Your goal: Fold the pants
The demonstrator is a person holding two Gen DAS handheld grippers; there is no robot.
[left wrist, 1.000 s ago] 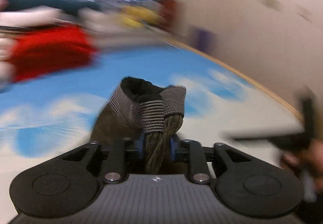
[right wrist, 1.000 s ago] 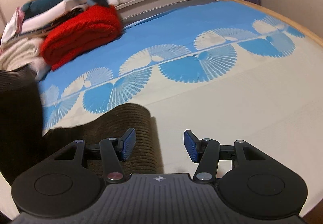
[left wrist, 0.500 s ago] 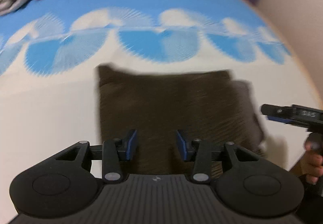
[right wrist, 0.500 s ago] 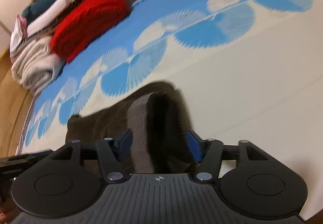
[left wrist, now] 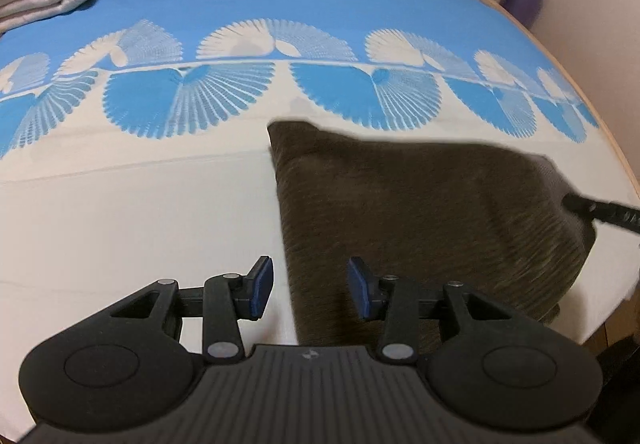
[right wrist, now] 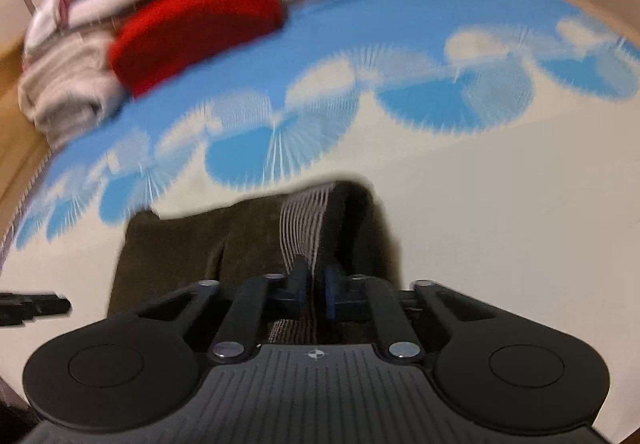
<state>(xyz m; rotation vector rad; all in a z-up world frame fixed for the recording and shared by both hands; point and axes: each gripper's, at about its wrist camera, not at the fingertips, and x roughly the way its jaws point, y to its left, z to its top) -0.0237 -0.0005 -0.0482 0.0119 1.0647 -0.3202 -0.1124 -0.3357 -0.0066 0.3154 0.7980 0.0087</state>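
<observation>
Fingers of the left gripper [left wrist: 307, 286] stand well apart, empty, over the near left edge of the folded brown pants [left wrist: 420, 211] on the bed sheet [left wrist: 140, 211]; the pants' near edge is hidden behind its body. Right gripper [right wrist: 316, 290] pinches the striped waistband [right wrist: 304, 222]; that view is blurred.

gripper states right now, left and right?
Left gripper: open, holding nothing, over the pants edge.
Right gripper: closed on the pants' striped waistband.
</observation>
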